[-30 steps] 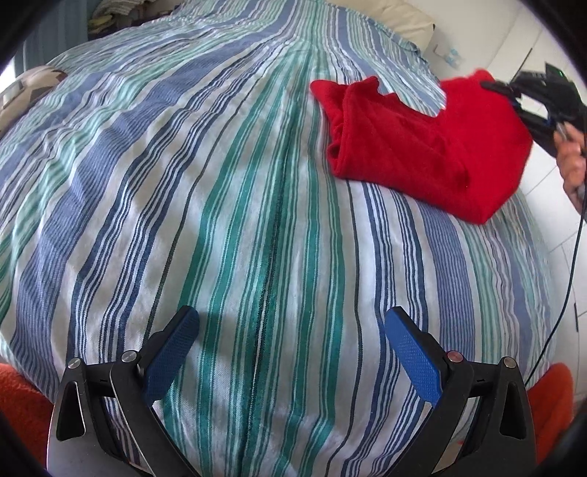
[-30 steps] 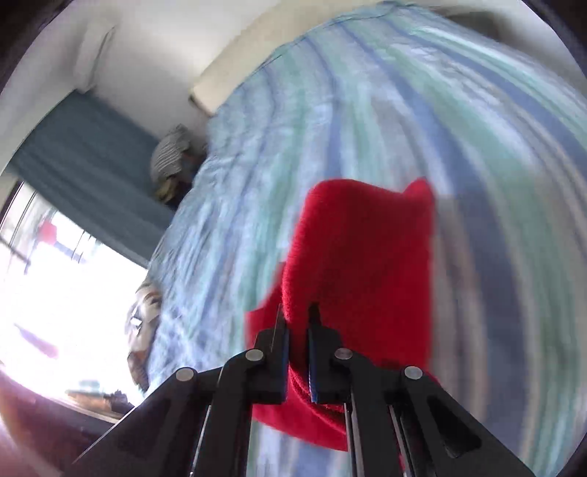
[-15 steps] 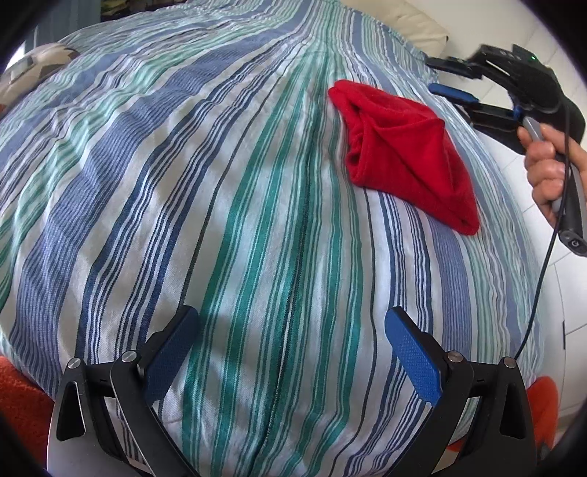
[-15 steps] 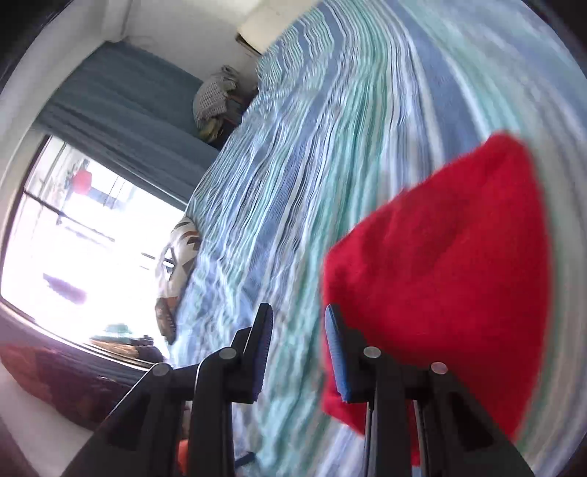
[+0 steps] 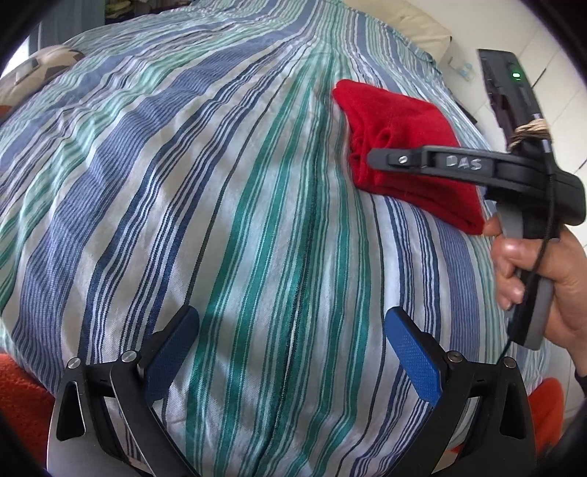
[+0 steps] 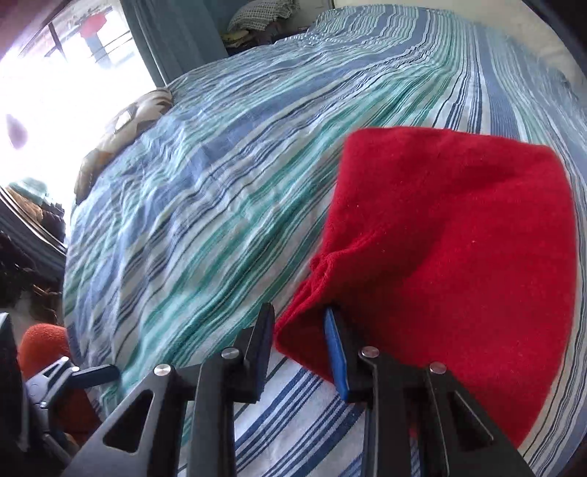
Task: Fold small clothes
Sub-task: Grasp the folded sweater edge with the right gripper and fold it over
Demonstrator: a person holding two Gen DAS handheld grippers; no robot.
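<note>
A folded red garment (image 5: 407, 146) lies on the striped bedsheet (image 5: 220, 205) at the right, and fills the right half of the right wrist view (image 6: 455, 257). My right gripper (image 6: 299, 330) is open at the garment's near corner, one blue pad against the cloth edge, nothing clamped. It also shows in the left wrist view (image 5: 374, 159), held by a hand over the garment. My left gripper (image 5: 290, 330) is wide open and empty, low over the sheet near the bed's front edge.
An orange cloth (image 5: 22, 396) sits at the bed's near left corner and also shows in the right wrist view (image 6: 44, 345). A patterned pillow (image 6: 124, 132) lies by the window. A beige headboard cushion (image 5: 403, 18) lies at the far end.
My right gripper let go of the red garment, which dropped folded onto the bed, then swung back down to its near corner. My left gripper stayed open and nearly still.
</note>
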